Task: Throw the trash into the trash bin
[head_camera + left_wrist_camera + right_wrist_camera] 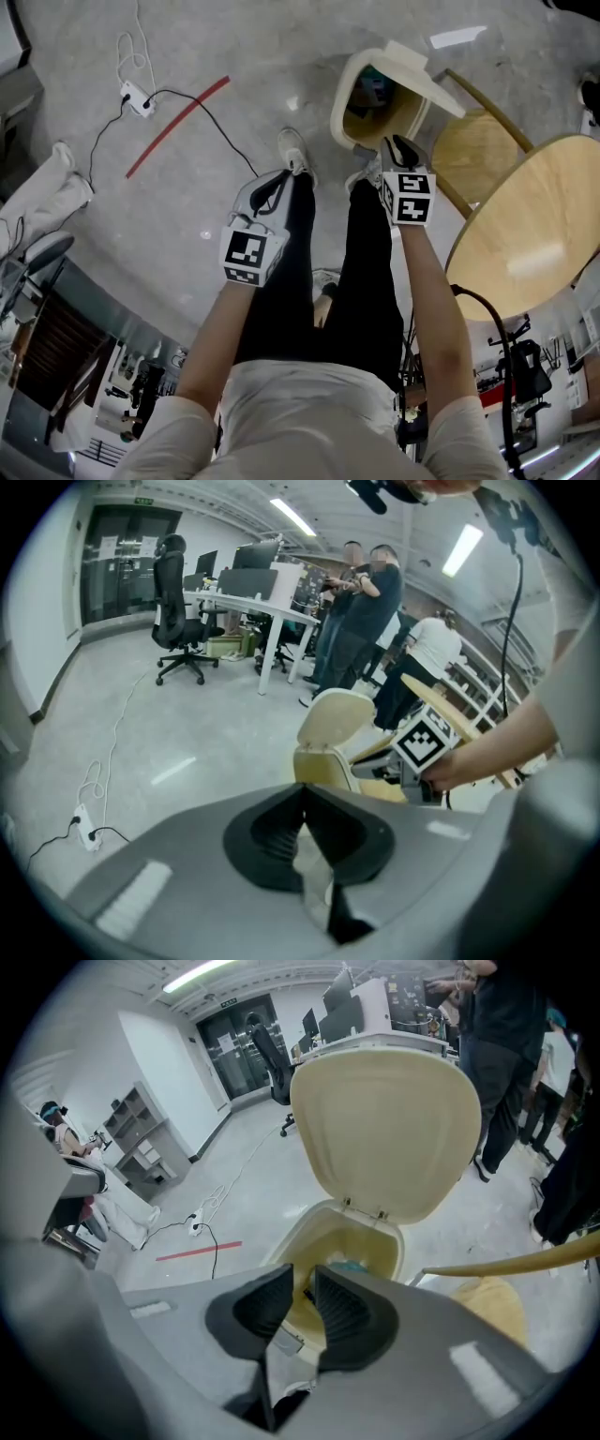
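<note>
Grey concrete floor (187,56), open office room. Round wooden bench (534,216) at the person's right, with a wooden chair (473,141) tucked next to it. The person stands on the floor in black trousers (366,272) and white shoes (295,150), both forearms stretched forward and down.

Cream trash bin (349,98) on the floor just ahead of the right foot, beside the chair. Its lid (384,1129) is flipped up and stands open behind the mouth.

Right gripper (401,148) hangs above the near rim of the bin, pointing steeply down into it. In the right gripper view its fingers (342,1312) are spread a little. There's a narrow gap with nothing in it, and the bin's inside shows through.

Left gripper (274,192) is off to the side over bare floor, above the left leg and well apart from the bin. In the left gripper view its fingers (272,836) are pressed together at the tips, with nothing seen pinched.

Trash (349,1266) lies inside the bin, low down, a teal bit. What it is can't be made out.

Red tape strip (178,127) on the floor to the left. A white power strip (138,98) with its cable lies just beyond the strip.
</note>
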`<act>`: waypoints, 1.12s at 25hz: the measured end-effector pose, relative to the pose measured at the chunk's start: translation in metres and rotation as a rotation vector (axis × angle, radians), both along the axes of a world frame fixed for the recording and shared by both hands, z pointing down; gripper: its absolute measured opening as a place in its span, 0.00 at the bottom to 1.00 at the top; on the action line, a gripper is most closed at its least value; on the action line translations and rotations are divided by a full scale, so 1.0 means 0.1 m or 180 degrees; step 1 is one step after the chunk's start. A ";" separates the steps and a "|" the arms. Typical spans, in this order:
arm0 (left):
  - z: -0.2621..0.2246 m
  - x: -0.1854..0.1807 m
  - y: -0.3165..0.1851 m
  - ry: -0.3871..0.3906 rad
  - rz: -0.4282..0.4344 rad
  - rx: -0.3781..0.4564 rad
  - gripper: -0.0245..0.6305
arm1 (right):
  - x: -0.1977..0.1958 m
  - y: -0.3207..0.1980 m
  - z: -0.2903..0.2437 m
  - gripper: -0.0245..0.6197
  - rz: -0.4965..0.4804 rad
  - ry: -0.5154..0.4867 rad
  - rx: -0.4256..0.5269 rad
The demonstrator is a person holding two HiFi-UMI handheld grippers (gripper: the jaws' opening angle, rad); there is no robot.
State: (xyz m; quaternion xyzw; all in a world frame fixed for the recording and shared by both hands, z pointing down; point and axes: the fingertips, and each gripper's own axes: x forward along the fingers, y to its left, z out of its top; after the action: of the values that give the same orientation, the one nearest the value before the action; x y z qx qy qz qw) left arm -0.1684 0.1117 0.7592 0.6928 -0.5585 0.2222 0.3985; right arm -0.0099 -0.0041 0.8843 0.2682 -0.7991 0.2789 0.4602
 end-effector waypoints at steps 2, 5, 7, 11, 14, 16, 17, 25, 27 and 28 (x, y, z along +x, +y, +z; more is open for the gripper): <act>-0.08 0.02 -0.01 -0.0001 0.0017 0.0018 0.04 | 0.00 0.00 -0.13 0.14 -0.0003 -0.0004 0.0028; -0.22 0.06 -0.03 -0.0012 0.0048 0.0048 0.04 | 0.03 0.00 -0.33 0.12 0.0003 -0.0008 0.0069; -0.31 0.08 -0.04 -0.0023 0.0076 0.0070 0.04 | 0.04 0.02 -0.45 0.09 -0.0001 -0.0026 0.0100; -0.45 0.11 -0.08 -0.0031 0.0104 0.0116 0.04 | 0.08 0.04 -0.65 0.06 0.0012 -0.0055 0.0155; -0.55 0.14 -0.09 -0.0041 0.0114 0.0152 0.04 | 0.09 0.06 -0.79 0.04 0.0027 -0.0103 0.0192; -0.61 0.16 -0.09 -0.0049 0.0123 0.0168 0.04 | 0.10 0.08 -0.86 0.04 0.0021 -0.0125 0.0200; -0.63 0.17 -0.10 -0.0053 0.0128 0.0173 0.04 | 0.11 0.09 -0.89 0.04 0.0013 -0.0137 0.0203; -0.96 0.30 -0.05 0.0008 0.0146 0.0187 0.04 | 0.15 0.20 -1.33 0.04 -0.0060 -0.0239 0.0258; -1.04 0.32 -0.06 0.0009 0.0168 0.0201 0.04 | 0.16 0.21 -1.45 0.04 -0.0064 -0.0261 0.0278; -1.08 0.33 -0.07 0.0009 0.0178 0.0211 0.04 | 0.17 0.21 -1.51 0.04 -0.0058 -0.0269 0.0287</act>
State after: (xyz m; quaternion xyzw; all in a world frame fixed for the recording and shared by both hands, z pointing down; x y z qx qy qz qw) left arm -0.1352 0.1048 0.6513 0.7212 -0.5454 0.2136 0.3698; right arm 0.0073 0.0172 0.7337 0.2693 -0.8320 0.2494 0.4160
